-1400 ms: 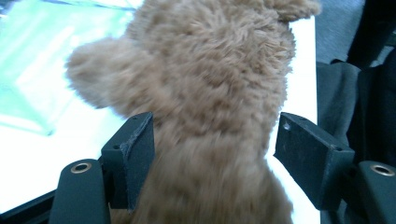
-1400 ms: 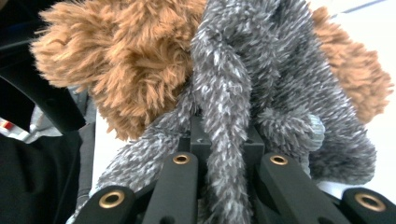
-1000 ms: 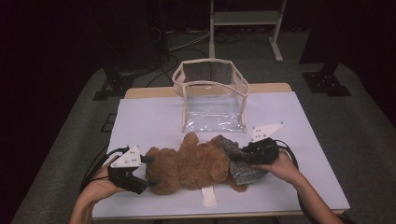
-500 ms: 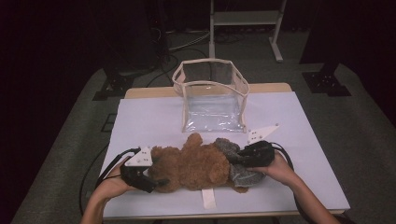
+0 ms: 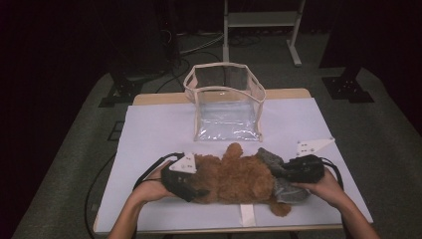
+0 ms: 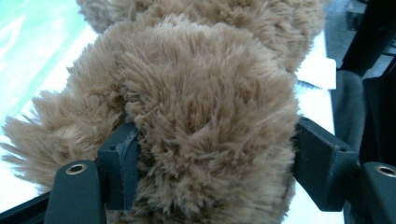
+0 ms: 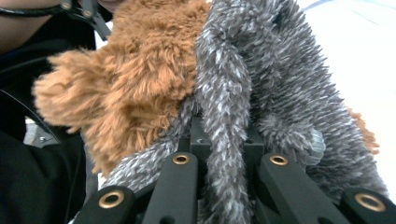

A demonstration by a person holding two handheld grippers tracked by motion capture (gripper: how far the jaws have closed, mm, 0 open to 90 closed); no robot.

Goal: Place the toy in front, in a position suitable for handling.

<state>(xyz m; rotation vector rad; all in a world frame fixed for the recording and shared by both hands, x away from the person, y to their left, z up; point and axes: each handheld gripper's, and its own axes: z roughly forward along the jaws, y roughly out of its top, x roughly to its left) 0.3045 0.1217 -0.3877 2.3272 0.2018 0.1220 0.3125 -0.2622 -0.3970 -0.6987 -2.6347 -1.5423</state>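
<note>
A brown plush toy (image 5: 234, 177) with a grey fuzzy part (image 5: 271, 158) lies across the near half of the white table (image 5: 149, 129). My left gripper (image 5: 199, 191) is at its left end. In the left gripper view the gripper (image 6: 210, 163) is shut on a thick lobe of brown fur (image 6: 201, 102), with the pads (image 6: 123, 158) pressed into both sides. My right gripper (image 5: 281, 169) is at the toy's right end. In the right gripper view the gripper (image 7: 224, 140) is shut on a fold of the grey fabric (image 7: 275, 84), with brown fur (image 7: 135, 79) beside it.
A clear plastic bag (image 5: 226, 104) with a beige rim stands open at the table's back middle, just beyond the toy. A white label (image 5: 247, 214) sticks out from under the toy near the front edge. Dark floor and metal stand legs (image 5: 293, 45) lie beyond the table.
Both grippers have moved to the right across the table with the toy held between them. The toy now lies farther right, in front of the bag.
</note>
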